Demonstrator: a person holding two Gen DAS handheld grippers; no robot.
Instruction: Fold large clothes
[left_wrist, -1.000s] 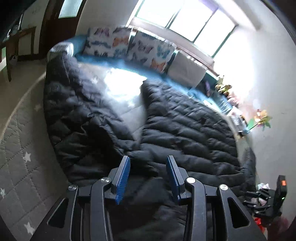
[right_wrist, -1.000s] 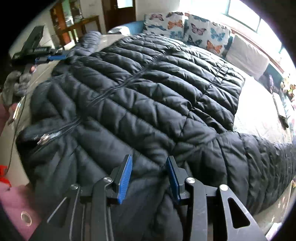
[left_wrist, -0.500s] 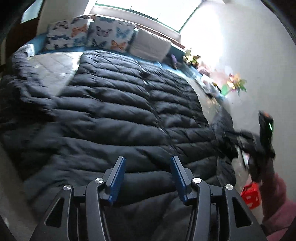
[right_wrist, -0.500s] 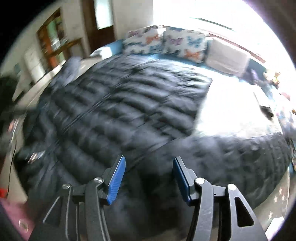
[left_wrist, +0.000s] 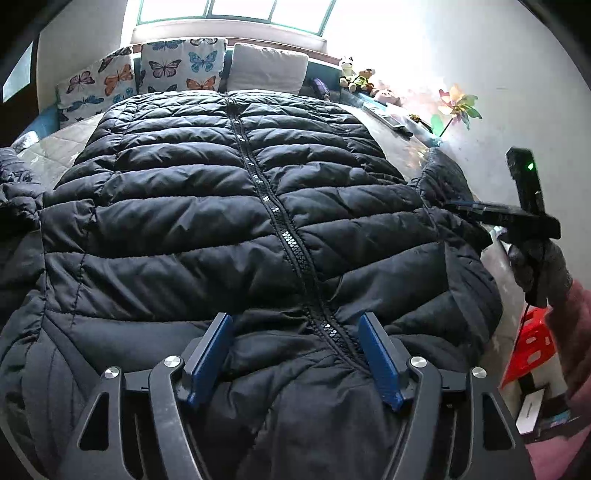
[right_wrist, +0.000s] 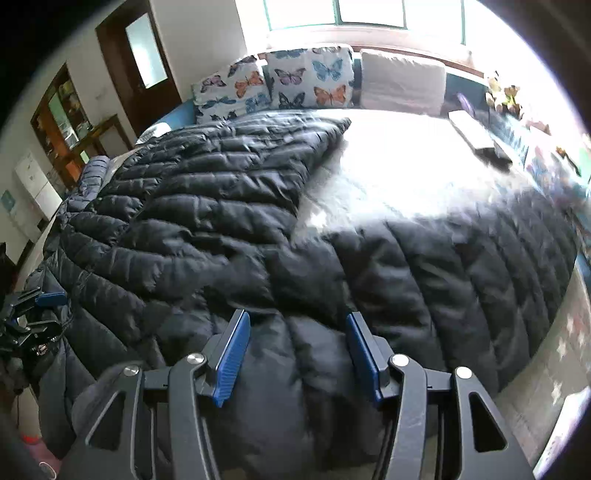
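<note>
A large black puffer jacket (left_wrist: 184, 221) lies flat on the bed, front up, its zipper (left_wrist: 291, 240) closed and running up the middle. My left gripper (left_wrist: 294, 319) hovers over the near end of the jacket at the zipper. Its jaws are opening, with fabric below them but not pinched. My right gripper (right_wrist: 296, 315) stands open over the jacket (right_wrist: 221, 221) where the sleeve (right_wrist: 461, 277) spreads out to the right. In the left wrist view the right gripper (left_wrist: 461, 206) shows at the jacket's right edge, held by a gloved hand (left_wrist: 539, 266).
The pale quilted bed (right_wrist: 406, 166) shows bare beyond the sleeve. Butterfly pillows (left_wrist: 181, 66) and a white cushion (left_wrist: 266, 70) line the far side under the window. Soft toys (left_wrist: 354, 74) and a pinwheel (left_wrist: 458, 103) sit far right. A red stool (left_wrist: 532, 343) stands on the floor.
The left gripper swung from the left sleeve side to the jacket's middle over the zipper, and its jaws widened. The right gripper shifted right toward the sleeve and also widened.
</note>
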